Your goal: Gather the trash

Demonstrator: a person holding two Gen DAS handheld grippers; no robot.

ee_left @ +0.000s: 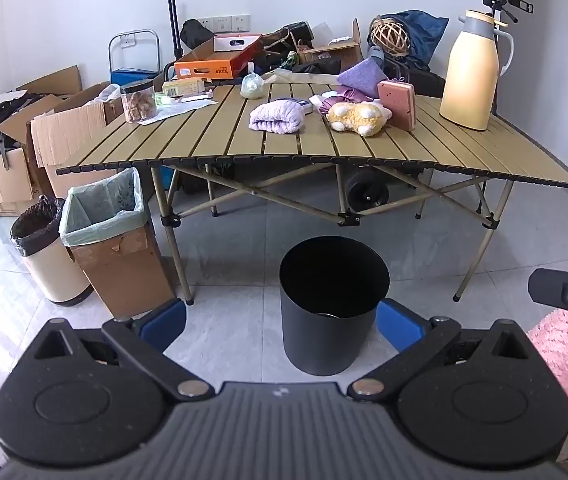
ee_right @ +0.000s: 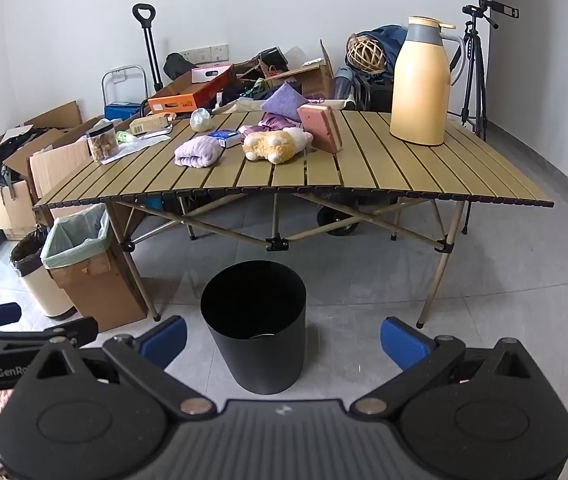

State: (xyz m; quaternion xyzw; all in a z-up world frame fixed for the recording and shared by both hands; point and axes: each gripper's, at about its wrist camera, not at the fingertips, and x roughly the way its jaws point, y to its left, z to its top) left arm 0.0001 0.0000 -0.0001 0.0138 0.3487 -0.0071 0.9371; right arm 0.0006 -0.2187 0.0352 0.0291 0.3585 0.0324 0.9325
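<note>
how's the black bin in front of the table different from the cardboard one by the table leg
The black bin is round, dark and unlined; the cardboard bin is square, brown and lined with a pale green bag. The black bin stands alone in front of the table; the cardboard bin sits against a cream bin. Both stand upright and open-topped.

Yellow thermos jug (ee_left: 471, 76) on slatted folding table (ee_left: 424, 148), plush toy (ee_left: 358, 117), tripod (ee_right: 473, 68) behind

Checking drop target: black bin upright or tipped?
Upright: the black bin stands on the floor, its open mouth facing up, in both views.
</note>
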